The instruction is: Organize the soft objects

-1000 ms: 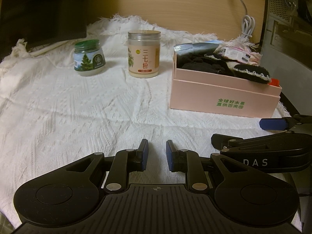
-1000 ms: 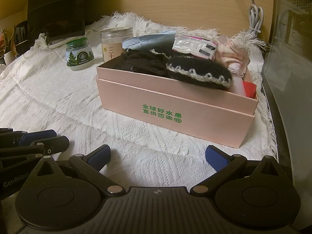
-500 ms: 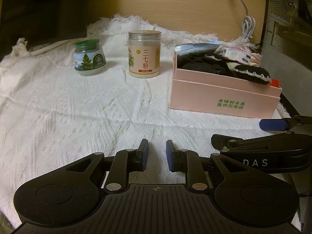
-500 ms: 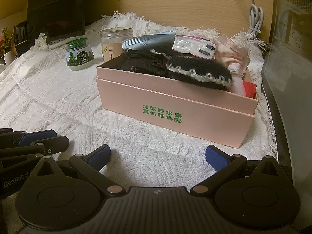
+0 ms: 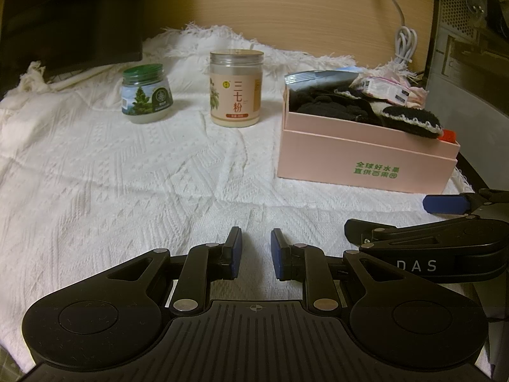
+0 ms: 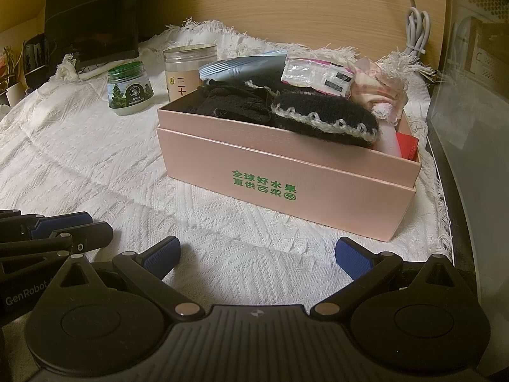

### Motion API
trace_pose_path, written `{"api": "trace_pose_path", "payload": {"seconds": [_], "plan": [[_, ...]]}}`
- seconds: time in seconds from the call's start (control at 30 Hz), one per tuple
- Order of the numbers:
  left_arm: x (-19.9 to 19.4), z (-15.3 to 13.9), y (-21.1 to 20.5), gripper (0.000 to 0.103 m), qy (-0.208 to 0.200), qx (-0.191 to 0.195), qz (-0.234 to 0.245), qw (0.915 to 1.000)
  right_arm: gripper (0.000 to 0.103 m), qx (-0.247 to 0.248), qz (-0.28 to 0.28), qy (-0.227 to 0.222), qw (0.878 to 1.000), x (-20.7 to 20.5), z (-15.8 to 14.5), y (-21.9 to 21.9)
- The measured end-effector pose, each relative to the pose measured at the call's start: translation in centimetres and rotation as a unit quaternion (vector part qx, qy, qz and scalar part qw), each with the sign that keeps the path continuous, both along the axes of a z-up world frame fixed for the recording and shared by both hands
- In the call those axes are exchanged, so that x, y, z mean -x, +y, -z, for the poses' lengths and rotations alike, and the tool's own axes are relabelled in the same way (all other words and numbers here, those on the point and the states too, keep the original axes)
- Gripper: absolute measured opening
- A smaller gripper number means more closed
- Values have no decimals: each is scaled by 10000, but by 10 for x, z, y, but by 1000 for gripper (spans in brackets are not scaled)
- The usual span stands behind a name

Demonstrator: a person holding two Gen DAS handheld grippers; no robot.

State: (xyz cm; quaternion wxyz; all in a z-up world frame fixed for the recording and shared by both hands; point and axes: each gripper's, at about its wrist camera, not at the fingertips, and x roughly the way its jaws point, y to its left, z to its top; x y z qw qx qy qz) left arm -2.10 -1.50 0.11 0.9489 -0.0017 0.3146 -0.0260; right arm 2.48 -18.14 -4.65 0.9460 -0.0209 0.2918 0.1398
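Note:
A pink box [image 6: 286,187] with green print stands on the white blanket, also in the left wrist view [image 5: 366,159]. It holds black knitted slippers with white trim [image 6: 324,121], black cloth [image 6: 232,102], a blue-grey pouch [image 6: 241,65], a clear packet [image 6: 315,76], pink cloth [image 6: 381,95] and something red [image 6: 408,146]. My left gripper [image 5: 256,251] hovers over the blanket, its jaws nearly together and empty. My right gripper [image 6: 257,254] is wide open and empty, just in front of the box.
A green-lidded jar [image 5: 146,95] and a taller jar with Chinese print [image 5: 235,89] stand on the white blanket [image 5: 111,175] left of the box. A dark monitor [image 6: 92,12] sits back left. A white cable [image 6: 416,28] hangs at the wooden wall. A grey case [image 5: 470,47] stands right.

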Motion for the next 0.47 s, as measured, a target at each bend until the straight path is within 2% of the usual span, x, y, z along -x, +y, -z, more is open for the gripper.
{"api": "trace_pose_path", "payload": {"seconds": [0.47], "plan": [[0, -1, 0, 22, 13, -39, 34, 10000, 103, 7, 0, 3, 10000, 0, 0, 0]]}}
